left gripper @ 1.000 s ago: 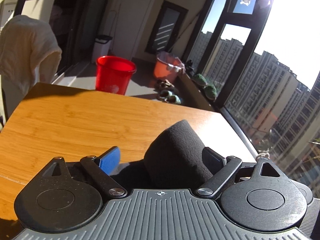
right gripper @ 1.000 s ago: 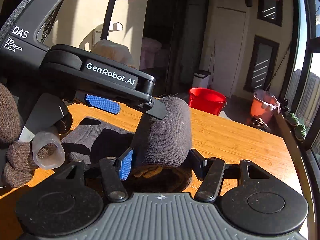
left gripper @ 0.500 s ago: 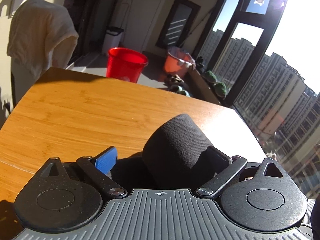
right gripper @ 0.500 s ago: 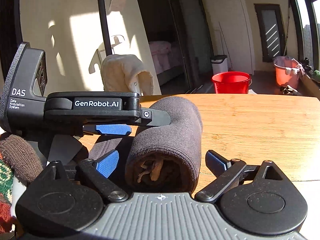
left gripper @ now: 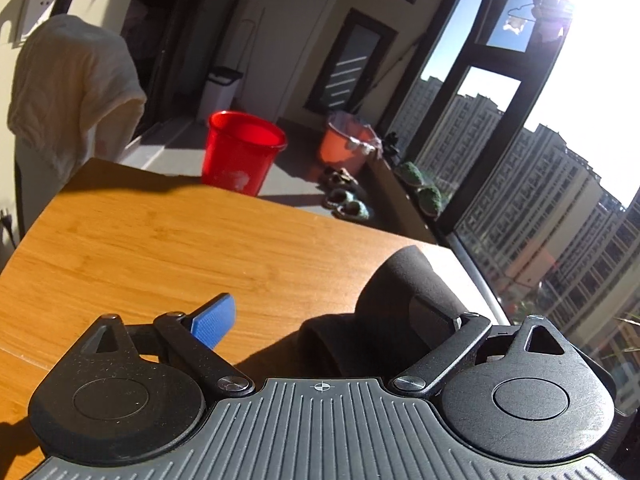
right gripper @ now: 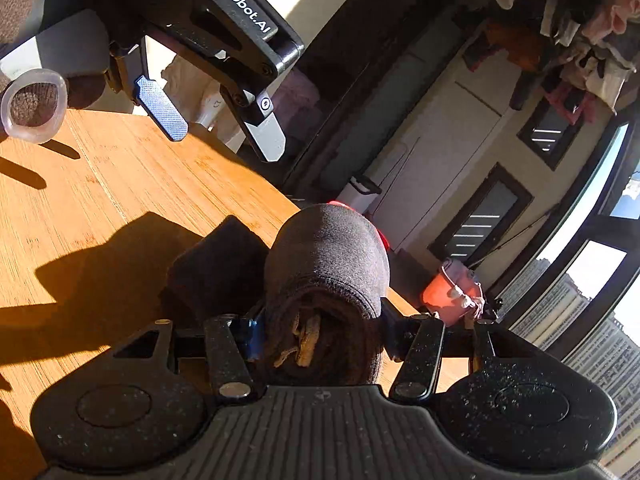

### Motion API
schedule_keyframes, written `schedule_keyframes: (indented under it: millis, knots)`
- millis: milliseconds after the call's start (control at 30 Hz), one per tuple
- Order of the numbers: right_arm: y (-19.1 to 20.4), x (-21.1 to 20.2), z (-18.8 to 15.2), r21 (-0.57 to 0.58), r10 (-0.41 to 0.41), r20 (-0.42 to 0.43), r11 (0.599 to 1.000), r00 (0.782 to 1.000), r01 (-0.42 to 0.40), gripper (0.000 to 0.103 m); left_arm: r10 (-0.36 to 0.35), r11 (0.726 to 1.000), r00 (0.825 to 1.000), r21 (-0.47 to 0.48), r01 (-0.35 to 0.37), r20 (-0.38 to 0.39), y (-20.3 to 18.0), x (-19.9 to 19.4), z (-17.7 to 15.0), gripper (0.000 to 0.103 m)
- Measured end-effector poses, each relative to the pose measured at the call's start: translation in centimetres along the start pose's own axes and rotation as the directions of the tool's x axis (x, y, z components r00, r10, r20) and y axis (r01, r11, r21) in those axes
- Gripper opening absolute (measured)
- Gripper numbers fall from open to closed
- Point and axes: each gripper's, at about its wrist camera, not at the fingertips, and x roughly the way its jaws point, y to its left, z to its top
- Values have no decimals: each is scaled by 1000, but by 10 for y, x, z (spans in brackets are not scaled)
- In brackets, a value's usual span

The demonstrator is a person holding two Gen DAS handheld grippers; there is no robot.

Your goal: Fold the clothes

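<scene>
The left gripper [left gripper: 324, 320] hangs over the wooden table [left gripper: 160, 248] with its jaws spread wide, the blue-padded finger [left gripper: 212, 322] clear of any cloth. The rolled dark grey knitted garment [right gripper: 326, 280] sits by the table's right edge, toward the window, brushing that gripper's right finger. The right gripper [right gripper: 320, 332] pinches one end of the roll between both fingers. A red plastic bucket [left gripper: 240, 152] stands on the floor beyond the far edge.

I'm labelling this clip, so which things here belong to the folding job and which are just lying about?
Job: rolled dark garment; right tongs gripping it; left tongs, open; table.
Lying about: red bucket; orange basin; white cloth; slippers.
</scene>
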Motion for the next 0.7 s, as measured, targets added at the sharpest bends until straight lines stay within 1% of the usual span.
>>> schedule_keyframes:
  millis: [33, 100, 167, 200, 233, 267, 300, 333, 367, 400, 433, 467, 500, 533, 567, 633, 667, 700]
  knots:
    - [13, -3, 1, -79, -20, 15, 997, 1000, 22, 56, -13, 1000, 1000, 14, 13, -3, -7, 2, 0, 99]
    - [33, -6, 3, -181, -41, 41, 982, 998, 48, 57, -25, 998, 1000, 56, 26, -14, -24, 7, -2, 99]
    - [44, -10, 6, -217, -36, 63, 975, 997, 49, 60, 4, 995, 1000, 104, -1, -31, -35, 15, -6, 99]
    - [43, -12, 8, -200, -14, 65, 979, 998, 26, 61, 39, 990, 998, 139, -33, -43, -38, 19, -12, 99]
    - [40, -14, 9, -180, 11, 66, 984, 998, 1, 64, 50, 988, 998, 146, -43, -43, -34, 20, -16, 101]
    - [30, -17, 10, -111, 65, 56, 992, 996, -58, 68, 59, 987, 997, 151, -52, -42, -30, 21, -20, 102]
    - [18, -19, 12, -34, 123, 48, 992, 991, -122, 71, 68, 986, 997, 156, -61, -41, -26, 22, -24, 102]
    - [7, -17, 8, 59, 171, 54, 983, 984, -174, 76, 59, 990, 997, 131, -53, -44, -18, 20, -26, 102]
    - [-5, -14, 4, 154, 216, 65, 963, 974, -223, 83, 49, 993, 998, 108, -44, -47, -11, 18, -27, 102]
    - [-16, -10, 0, 246, 258, 81, 931, 963, -271, 85, 45, 995, 998, 86, -41, -47, -1, 14, -29, 103]
    - [-28, -7, -4, 334, 299, 101, 888, 949, -315, 86, 42, 996, 998, 75, -38, -41, 5, 12, -30, 103]
    - [-39, -4, -8, 419, 336, 125, 835, 933, -357, 87, 33, 998, 999, 55, -31, -34, 13, 9, -32, 103]
    - [-51, -1, -12, 498, 371, 152, 772, 916, -395, 87, 21, 999, 999, 27, -20, -33, 25, 6, -33, 103]
    - [-62, 2, -16, 571, 402, 183, 700, 897, -429, 87, 8, 1000, 1000, 10, -8, -30, 30, 5, -34, 103]
    - [-74, 5, -20, 637, 428, 216, 619, 877, -459, 88, -5, 1000, 1000, -9, 5, -30, 37, 5, -35, 103]
    - [-96, 11, -28, 745, 468, 290, 437, 835, -504, 88, -36, 998, 999, -47, 34, -32, 50, 5, -36, 103]
    - [-92, 19, -27, 761, 475, 273, 426, 837, -490, 88, -48, 997, 998, -64, 45, -32, 54, 6, -37, 103]
    - [-85, 33, -28, 774, 492, 236, 426, 838, -468, 88, -53, 996, 998, -70, 50, -32, 54, 8, -37, 103]
